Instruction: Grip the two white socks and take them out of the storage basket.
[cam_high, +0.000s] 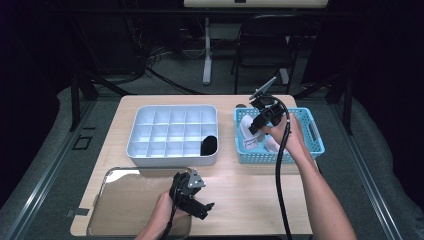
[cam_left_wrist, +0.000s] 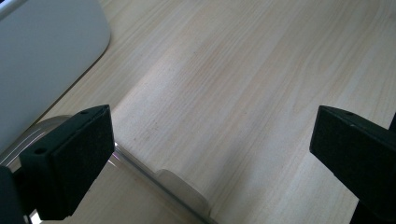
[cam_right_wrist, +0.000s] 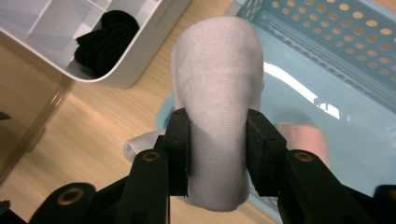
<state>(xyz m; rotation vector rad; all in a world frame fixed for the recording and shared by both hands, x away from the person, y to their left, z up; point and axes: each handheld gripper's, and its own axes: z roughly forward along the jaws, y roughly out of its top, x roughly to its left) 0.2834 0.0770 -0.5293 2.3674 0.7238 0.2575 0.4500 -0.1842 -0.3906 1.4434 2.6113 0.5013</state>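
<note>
Low in the high view, the left gripper (cam_high: 199, 199) hangs over the right edge of a clear tray (cam_high: 120, 200) at the near left of the wooden table (cam_high: 245, 195). In the left gripper view its jaws stand wide apart, released, with bare pale wood between them and the tray's rim (cam_left_wrist: 177, 182) crossing the bottom of the frame.

Middle of the high view: a white divided organizer (cam_high: 172, 135) sits left of centre, a black rolled sock (cam_high: 209, 145) tucked in its near-right compartment. Open tabletop runs between the organizer and the tray, and along the near right.

Right of centre, the right gripper (cam_high: 254, 127) is over the blue perforated basket (cam_high: 312, 137). The right gripper view shows it clenched on a white rolled sock (cam_right_wrist: 219, 116), squeezed between both pads, above the basket's near-left corner. A pinkish roll (cam_right_wrist: 303, 140) lies on the basket floor, and another white piece (cam_right_wrist: 142, 144) shows at lower left.

No readable writing anywhere.

Far back, top of the frame: dark grey floor, a black chair (cam_high: 265, 45), a white desk leg (cam_high: 207, 50), and cables.
</note>
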